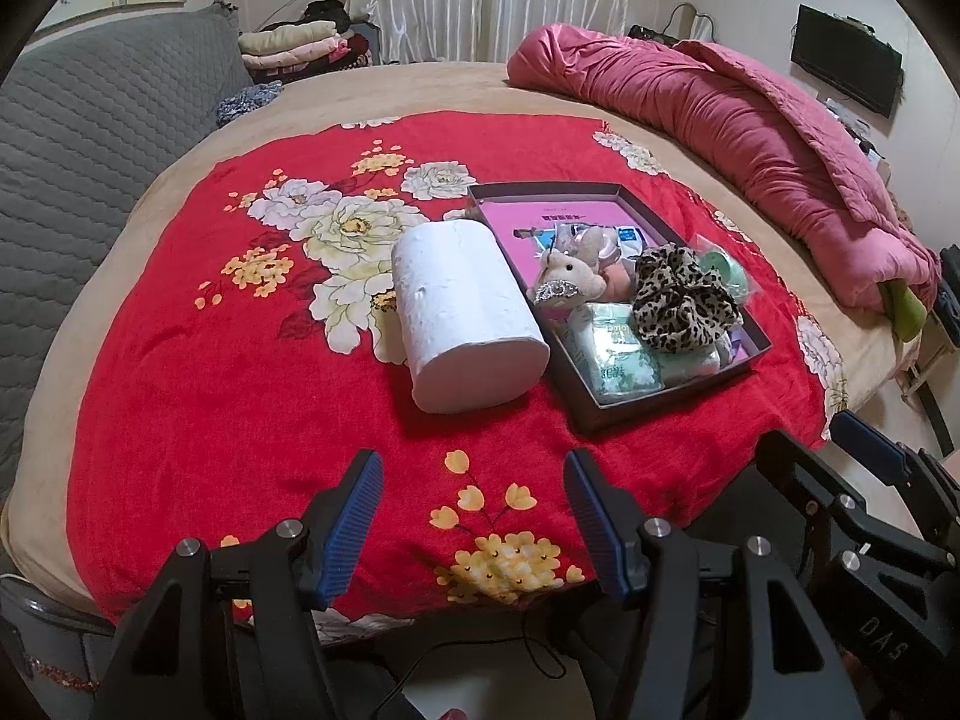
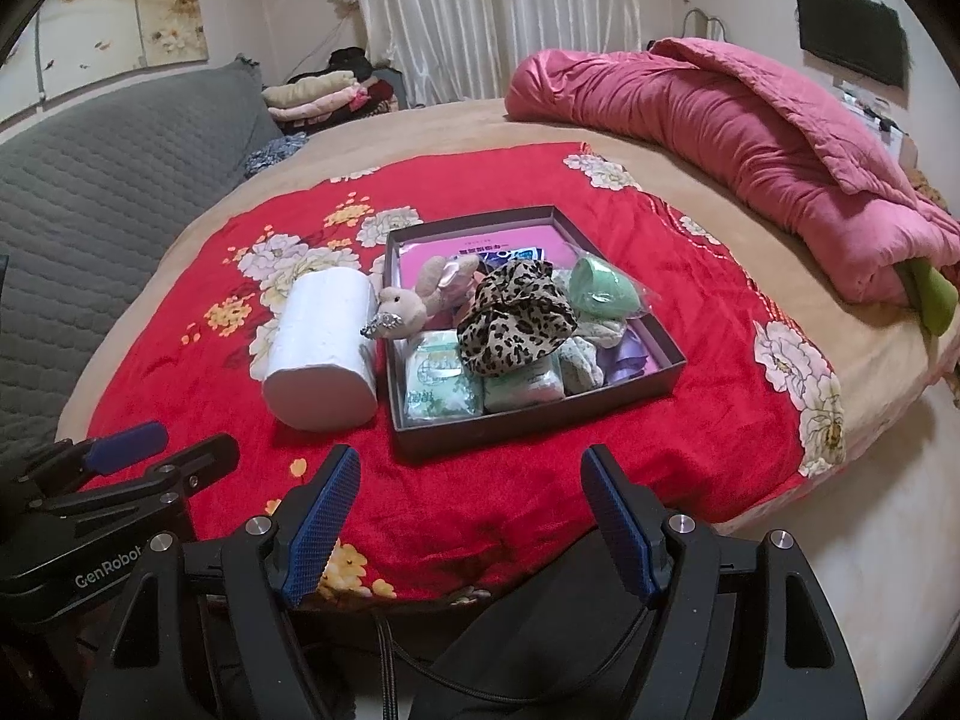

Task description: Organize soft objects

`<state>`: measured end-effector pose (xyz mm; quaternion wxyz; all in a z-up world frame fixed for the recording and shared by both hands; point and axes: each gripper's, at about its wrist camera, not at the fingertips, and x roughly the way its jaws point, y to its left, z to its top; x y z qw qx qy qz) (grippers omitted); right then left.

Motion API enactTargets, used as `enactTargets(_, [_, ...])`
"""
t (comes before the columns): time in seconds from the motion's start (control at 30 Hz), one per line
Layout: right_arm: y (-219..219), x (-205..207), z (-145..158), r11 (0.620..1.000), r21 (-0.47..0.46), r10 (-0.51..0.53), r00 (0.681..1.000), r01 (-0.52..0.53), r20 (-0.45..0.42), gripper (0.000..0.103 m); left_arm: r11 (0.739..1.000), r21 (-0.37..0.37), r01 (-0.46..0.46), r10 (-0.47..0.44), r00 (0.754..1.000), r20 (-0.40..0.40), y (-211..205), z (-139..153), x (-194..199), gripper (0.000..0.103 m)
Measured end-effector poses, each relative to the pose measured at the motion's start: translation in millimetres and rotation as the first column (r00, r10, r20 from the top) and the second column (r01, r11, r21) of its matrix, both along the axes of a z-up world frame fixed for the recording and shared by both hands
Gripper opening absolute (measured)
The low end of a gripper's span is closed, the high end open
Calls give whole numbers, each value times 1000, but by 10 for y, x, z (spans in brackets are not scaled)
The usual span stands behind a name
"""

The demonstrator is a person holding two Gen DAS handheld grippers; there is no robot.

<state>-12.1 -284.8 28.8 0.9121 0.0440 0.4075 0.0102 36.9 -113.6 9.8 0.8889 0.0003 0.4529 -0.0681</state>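
Both claws (image 1: 474, 468) (image 2: 471, 462) agape, empty; paper roll (image 1: 465, 312) beside box (image 1: 654, 402).

L gripper (image 1: 474, 480): jaws spread wide, nothing betw. the blue ribbed pads (image 1: 360, 498), tilted down fwd, held above the near side, touching nothing. R gripper (image 2: 471, 474): same pose, jaws wide apart, blue pads (image 2: 612, 504) bare, angled down, holding nothing. Both sit side by side, close but apart: R one shows at the right edge of the L wrist view, L one at the left edge of the R wrist view.
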Motion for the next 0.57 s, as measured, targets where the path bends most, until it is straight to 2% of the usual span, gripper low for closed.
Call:
enactTargets(0.3, [-4,4,-4,1000,2,1,1000,-1,-1,77,1000,8,-5,5,1000,-4,6,-13,4,62])
enactTargets(0.57, [-33,64,-42,1000,-2,7,1000,-7,-13,77,1000,-8,-14,14,999,-34,45,-151,63,62])
